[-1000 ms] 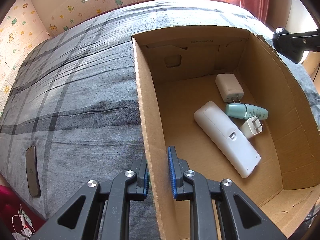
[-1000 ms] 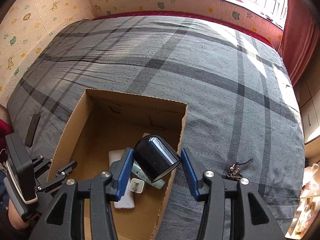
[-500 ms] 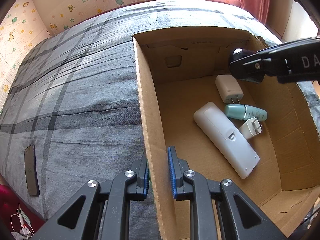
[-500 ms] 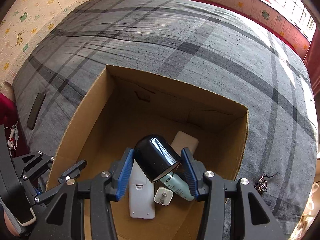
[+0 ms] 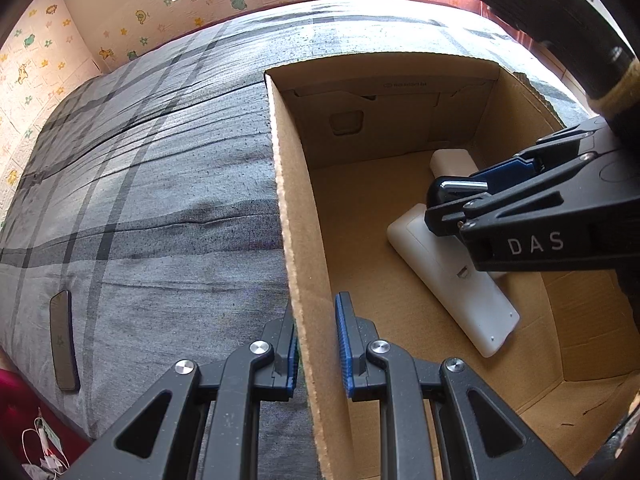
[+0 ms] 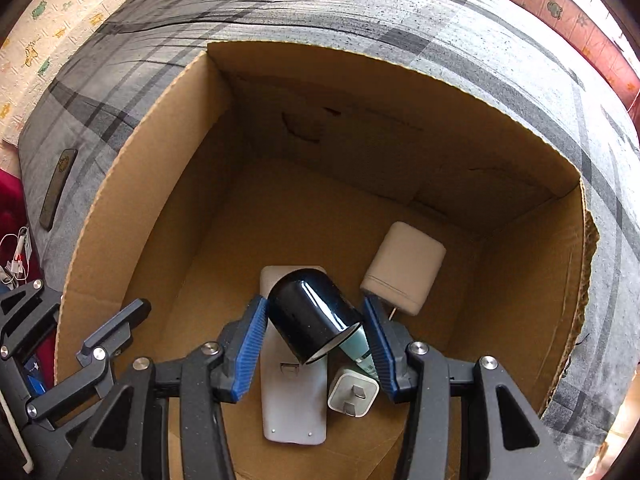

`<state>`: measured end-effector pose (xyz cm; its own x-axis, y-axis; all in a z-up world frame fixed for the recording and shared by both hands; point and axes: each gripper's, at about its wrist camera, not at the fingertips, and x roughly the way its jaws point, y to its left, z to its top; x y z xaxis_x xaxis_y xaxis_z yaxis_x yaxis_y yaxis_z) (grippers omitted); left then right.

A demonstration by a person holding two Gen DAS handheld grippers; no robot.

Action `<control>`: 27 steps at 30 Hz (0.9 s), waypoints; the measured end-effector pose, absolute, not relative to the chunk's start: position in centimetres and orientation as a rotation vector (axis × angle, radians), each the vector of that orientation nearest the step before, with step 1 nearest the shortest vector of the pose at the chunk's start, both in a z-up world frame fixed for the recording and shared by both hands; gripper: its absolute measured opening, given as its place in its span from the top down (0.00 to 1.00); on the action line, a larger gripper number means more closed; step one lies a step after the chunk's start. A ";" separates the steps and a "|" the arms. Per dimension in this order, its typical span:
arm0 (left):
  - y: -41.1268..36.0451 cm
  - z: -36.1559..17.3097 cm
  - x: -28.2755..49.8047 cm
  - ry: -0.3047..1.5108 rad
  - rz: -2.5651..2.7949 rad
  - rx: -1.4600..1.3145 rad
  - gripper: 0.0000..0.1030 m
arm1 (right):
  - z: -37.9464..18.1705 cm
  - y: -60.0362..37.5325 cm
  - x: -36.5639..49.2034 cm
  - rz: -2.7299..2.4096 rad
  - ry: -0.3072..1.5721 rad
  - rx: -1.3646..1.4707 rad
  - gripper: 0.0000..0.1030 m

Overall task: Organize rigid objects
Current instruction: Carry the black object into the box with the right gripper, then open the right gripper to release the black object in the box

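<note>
Black glossy cup (image 6: 314,318) going down into the cardboard box (image 6: 132,216), my next job to let it go cleanly.

Nearest me, my right hand-held gripper (image 6: 316,334) held the cup pinched between its blue pads, tilted, just above the white remote (image 6: 294,400); my left hand-held gripper (image 5: 316,344) was clamped narrow on the box's near wall, steadying it. I judged the placing step nearly done: what remained was finding bare floor and opening the jaws. Crowding the spot were the remote, a small white plug (image 6: 353,395), a teal tube (image 6: 358,350) and, further in, a white charger block (image 6: 404,268). Bare cardboard lay to the left. Beyond, on the grey plaid bed (image 6: 400,12), a dark phone (image 6: 58,186) lay near the edge.
</note>
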<state>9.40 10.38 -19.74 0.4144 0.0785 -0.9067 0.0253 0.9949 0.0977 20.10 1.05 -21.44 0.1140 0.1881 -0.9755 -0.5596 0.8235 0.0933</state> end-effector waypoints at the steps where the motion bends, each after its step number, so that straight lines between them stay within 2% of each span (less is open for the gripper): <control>1: 10.4 -19.7 9.4 1.144 0.033 0.101 0.82 | -21.6 1.0 20.1 0.564 1.356 -0.330 0.49; 16: 10.3 -19.7 9.4 1.144 0.035 0.105 0.82 | -21.5 1.0 20.1 0.569 1.348 -0.337 0.49; 19: 10.3 -19.7 9.4 1.144 0.034 0.105 0.82 | -21.2 1.1 19.7 0.575 1.341 -0.334 0.46; 27: 10.5 -19.7 9.4 1.145 0.035 0.100 0.82 | -19.9 1.2 18.7 0.561 1.293 -0.356 0.24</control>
<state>9.43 10.52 -19.69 0.4130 0.0791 -0.9073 0.0234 0.9950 0.0974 18.74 1.25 -19.88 0.1698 0.1911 -0.9668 -0.5754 0.8156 0.0601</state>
